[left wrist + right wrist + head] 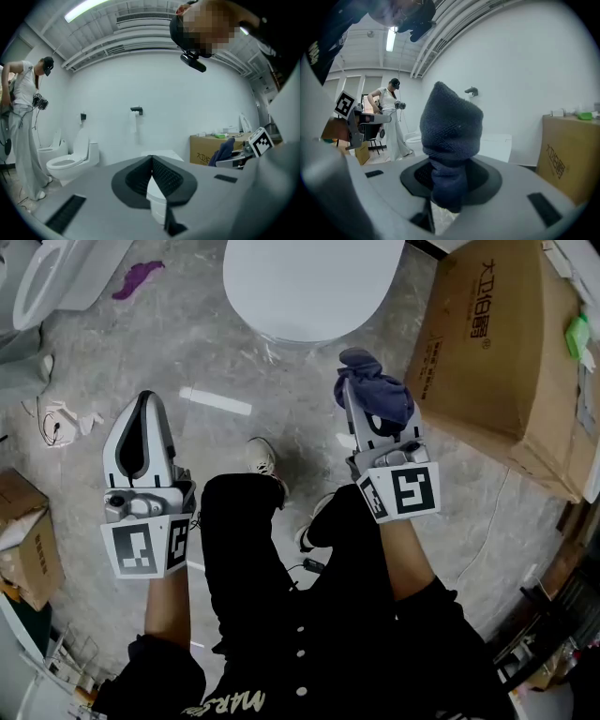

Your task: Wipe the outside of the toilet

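The left gripper (147, 411) of grey plastic, with its marker cube, has its two jaws pressed together at the tips, and nothing is between them; in the left gripper view it points towards a white wall. The right gripper (359, 409) is clamped on a dark blue knitted cloth (377, 392), which stands up in a bunch above the jaws and fills the middle of the right gripper view. Both grippers are held low before the person's black trousers (281, 559), above a grey marbled floor (178, 343). The white toilet with its closed oval lid (309, 282) stands just ahead of the grippers, and neither gripper nor the cloth touches it. To its right is a big brown cardboard box with printed characters (497, 352), and a small green object (577, 334) lies on the top of it. A second white toilet with an open seat (52, 277) is at the far left, with a purple rag (139, 277) on the floor beside it. A person in white clothes (23, 126) stands near this second toilet.
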